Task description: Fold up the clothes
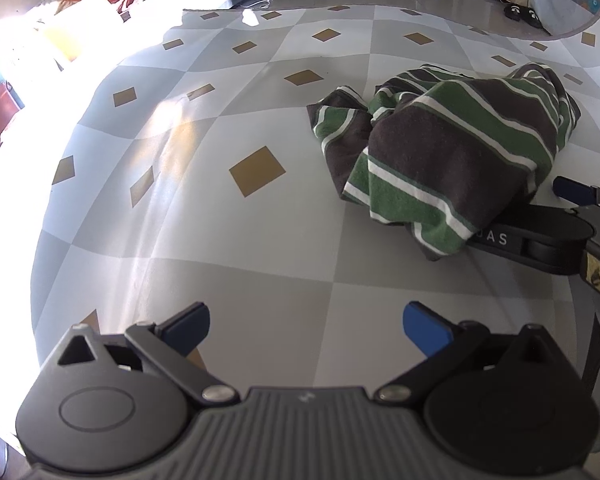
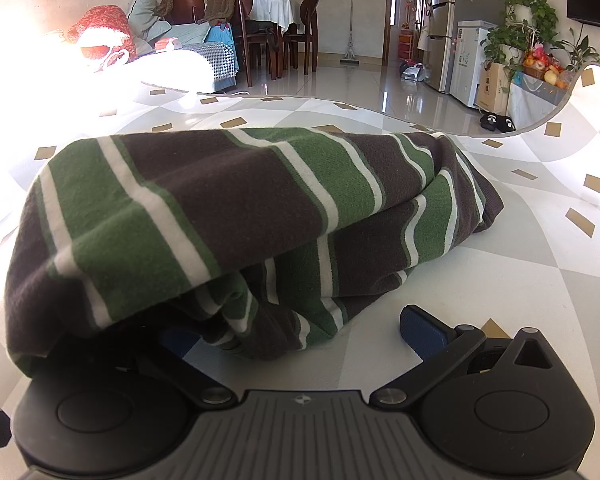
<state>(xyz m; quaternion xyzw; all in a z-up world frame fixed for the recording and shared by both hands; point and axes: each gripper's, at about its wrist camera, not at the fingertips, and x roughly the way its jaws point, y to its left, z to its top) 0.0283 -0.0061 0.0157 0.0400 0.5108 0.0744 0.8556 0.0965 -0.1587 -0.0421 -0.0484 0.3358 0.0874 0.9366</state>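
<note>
Nearest in the left wrist view, the left gripper (image 1: pixel 306 330) hangs just above the bench (image 1: pixel 220 264) with its two blue-padded fingers spread wide and nothing between them. The bench is covered by a cloth of grey and white diamonds with small tan squares.

Nearest in the right wrist view, the right gripper (image 2: pixel 300 336) sits low on the same surface, its fingers also spread apart. One blue finger pad (image 2: pixel 422 332) lies bare on the cloth, beside the garment's edge. The other is tucked under a drooping fold of the striped garment (image 2: pixel 228 216), which drapes over that side of the gripper. The fingers are not closed on the fabric.

The garment is a crumpled heap of dark brown knit with broad green bands and thin white stripes. It lies bunched and doubled over itself, unfolded, in the middle of the bench, ahead and to the right of the left gripper and right up against the right gripper. It fills most of the right wrist view and blocks the bench behind it.

Farther off, strong sunlight washes out the bench's left side. Beyond lie a glossy tiled floor (image 2: pixel 360 80), a sofa heaped with cushions (image 2: pixel 100 32), dark dining chairs (image 2: pixel 296 36), a refrigerator (image 2: pixel 444 28), potted plants (image 2: pixel 520 28) and black slippers (image 2: pixel 498 122).
</note>
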